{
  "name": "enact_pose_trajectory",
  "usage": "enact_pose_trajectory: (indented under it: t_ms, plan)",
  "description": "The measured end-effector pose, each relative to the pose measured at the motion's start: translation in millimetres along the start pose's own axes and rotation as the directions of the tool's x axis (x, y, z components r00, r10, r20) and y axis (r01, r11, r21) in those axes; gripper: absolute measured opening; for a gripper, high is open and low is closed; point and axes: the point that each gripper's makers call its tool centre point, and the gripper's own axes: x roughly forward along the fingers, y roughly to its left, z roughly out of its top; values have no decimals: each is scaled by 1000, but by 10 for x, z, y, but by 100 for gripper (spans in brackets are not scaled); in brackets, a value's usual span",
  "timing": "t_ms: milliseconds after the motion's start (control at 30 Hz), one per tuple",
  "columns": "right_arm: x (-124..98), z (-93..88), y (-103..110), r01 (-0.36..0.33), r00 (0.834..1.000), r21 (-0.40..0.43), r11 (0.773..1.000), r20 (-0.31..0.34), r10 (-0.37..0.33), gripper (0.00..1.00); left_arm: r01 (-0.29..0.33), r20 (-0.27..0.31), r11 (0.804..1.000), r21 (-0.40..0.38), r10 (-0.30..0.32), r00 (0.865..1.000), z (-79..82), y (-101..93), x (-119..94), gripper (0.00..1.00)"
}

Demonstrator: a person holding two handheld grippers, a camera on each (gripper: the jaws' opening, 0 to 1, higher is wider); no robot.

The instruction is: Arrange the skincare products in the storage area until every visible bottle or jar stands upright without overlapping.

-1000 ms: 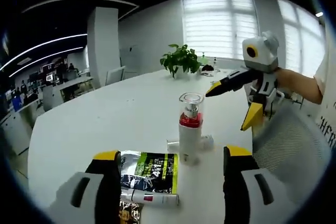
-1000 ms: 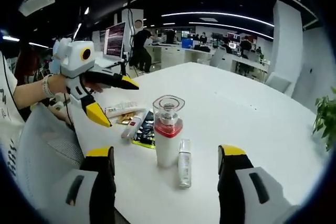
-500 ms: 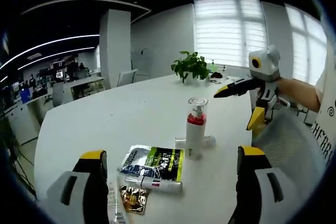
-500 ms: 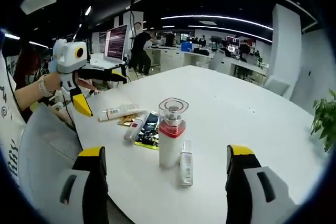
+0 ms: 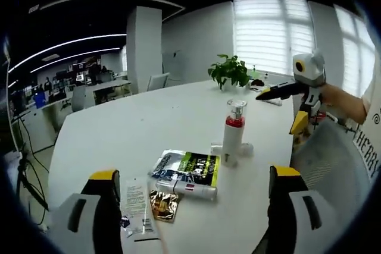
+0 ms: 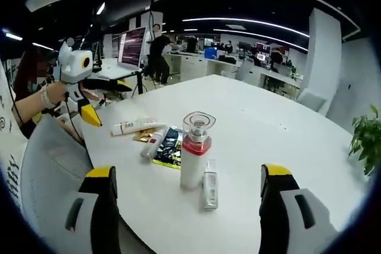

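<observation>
Both grippers are off the goods with fingers spread wide and grasping nothing: the left gripper point(image 5: 190, 206) looks in over one edge of the white desk point(image 5: 119, 129), the right gripper point(image 6: 187, 206) over the adjoining edge, and each shows in the other's view, the right gripper at point(image 5: 292, 108) and the left at point(image 6: 89, 96).

Between them, near the person's corner of the desk, one pump bottle point(image 6: 194, 150) with a red collar and clear cap stands upright. Touching its foot lies a small clear bottle point(image 6: 209, 184) on its side. A white tube point(image 5: 193, 190) lies across a dark printed sachet point(image 5: 187, 168), overlapping it, with a gold sachet point(image 5: 162, 205) beside; another white tube point(image 6: 138, 126) lies nearer the left gripper.

Likely next: raise the lying bottle. Grip it across its middle, swing it vertical well clear of the standing bottle, and set it down squarely before releasing, since a narrow base should tip easily.

No tray or bin shows; the clear cap's contents cannot be told.
</observation>
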Motion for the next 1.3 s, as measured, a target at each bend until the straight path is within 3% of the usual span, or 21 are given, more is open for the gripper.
enact_pose_trajectory:
  t_ms: [133, 200, 267, 400, 567, 667, 800, 967, 1300]
  plan:
    - [-11, -16, 3, 2, 1000, -3, 1000, -6, -2, 100, -57, -24, 997, 60, 59, 998, -45, 33, -32, 99]
    - [-15, -20, 12, 2, 1000, 0, 1000, -4, -2, 100, -55, -33, 997, 54, 56, 998, -62, 9, -38, 99]
    - [-7, -34, 16, 0, 1000, 6, 1000, -6, 0, 100, -59, -61, 998, 26, 60, 996, -134, 84, -37, 99]
    - [13, -58, 3, 0, 1000, 13, 1000, -11, 0, 100, -86, -97, 995, 42, 90, 991, -236, 239, -18, 99]
    - [33, -68, -16, -3, 1000, -8, 1000, -28, 2, 100, -113, -111, 993, 26, 115, 987, -317, 424, 34, 99]
    - [46, -72, -26, 0, 999, -14, 1000, -33, -1, 100, -133, -180, 988, 85, 146, 973, -468, 499, 77, 99]
    - [41, -62, -47, 5, 999, -12, 1000, -34, -5, 100, -140, -201, 987, 83, 154, 967, -586, 640, 213, 98]
    - [36, -50, -30, 6, 999, -14, 1000, -39, -7, 100, -150, -285, 987, 61, 161, 945, -792, 790, 220, 90]
    - [51, -98, 17, 2, 998, 7, 1000, -63, -1, 100, -165, -385, 986, 13, 157, 910, -972, 910, 294, 74]
